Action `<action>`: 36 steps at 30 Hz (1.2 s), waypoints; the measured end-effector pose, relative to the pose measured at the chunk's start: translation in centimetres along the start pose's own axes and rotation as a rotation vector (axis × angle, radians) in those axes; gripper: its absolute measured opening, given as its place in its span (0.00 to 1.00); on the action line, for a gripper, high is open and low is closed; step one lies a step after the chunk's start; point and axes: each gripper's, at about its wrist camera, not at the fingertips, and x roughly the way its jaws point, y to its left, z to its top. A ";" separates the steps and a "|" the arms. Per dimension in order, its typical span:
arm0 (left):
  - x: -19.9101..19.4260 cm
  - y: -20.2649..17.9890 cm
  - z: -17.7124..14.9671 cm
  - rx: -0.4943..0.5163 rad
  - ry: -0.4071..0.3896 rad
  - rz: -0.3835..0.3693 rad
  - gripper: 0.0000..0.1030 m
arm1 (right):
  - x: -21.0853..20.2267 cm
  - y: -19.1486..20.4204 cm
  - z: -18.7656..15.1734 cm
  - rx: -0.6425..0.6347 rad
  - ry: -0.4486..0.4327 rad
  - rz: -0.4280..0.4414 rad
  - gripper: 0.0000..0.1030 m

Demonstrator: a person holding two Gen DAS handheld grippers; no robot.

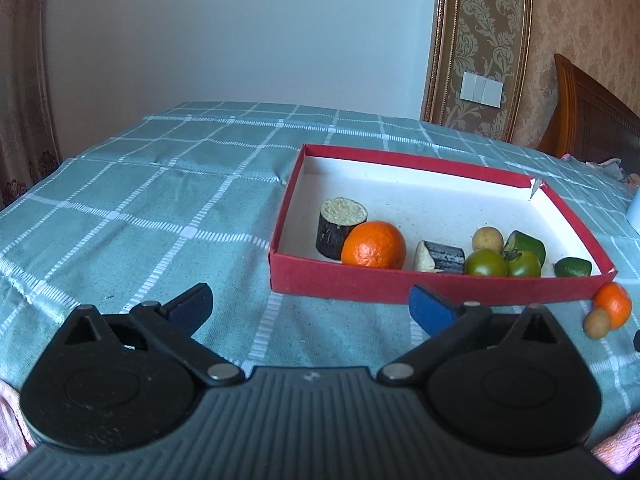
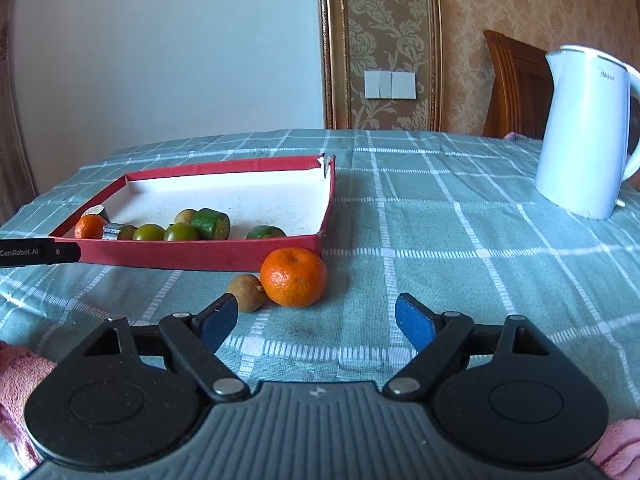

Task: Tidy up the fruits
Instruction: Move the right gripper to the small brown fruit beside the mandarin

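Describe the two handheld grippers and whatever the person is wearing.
Both the left gripper and right gripper match: black linkage arms with silver pivots, blue pads, round black housings, a ribbed grey body. The left gripper's side reads GenRobot.AI. Fuzzy pink sleeves show at the edges.

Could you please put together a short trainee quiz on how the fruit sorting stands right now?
1. True or false: the red tray is empty.
2. Which two pieces lie on the tablecloth outside the tray?
3. The right hand-held gripper is: A open, B shut on a fruit.

Key: 1 false, it already holds several pieces. 2 the orange and the small brown fruit beside it. 3 A.
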 end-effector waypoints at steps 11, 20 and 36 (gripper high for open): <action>-0.8 -0.1 -0.4 0.000 -0.047 -0.024 1.00 | -1.0 1.4 -0.2 -0.100 -0.024 0.027 0.53; -0.7 0.3 -0.4 -0.027 -0.042 -0.033 1.00 | -0.8 2.5 -0.1 -0.118 0.004 0.105 0.53; -0.5 0.6 -0.4 -0.046 -0.028 -0.039 1.00 | 2.1 2.5 0.2 -0.040 0.108 0.199 0.53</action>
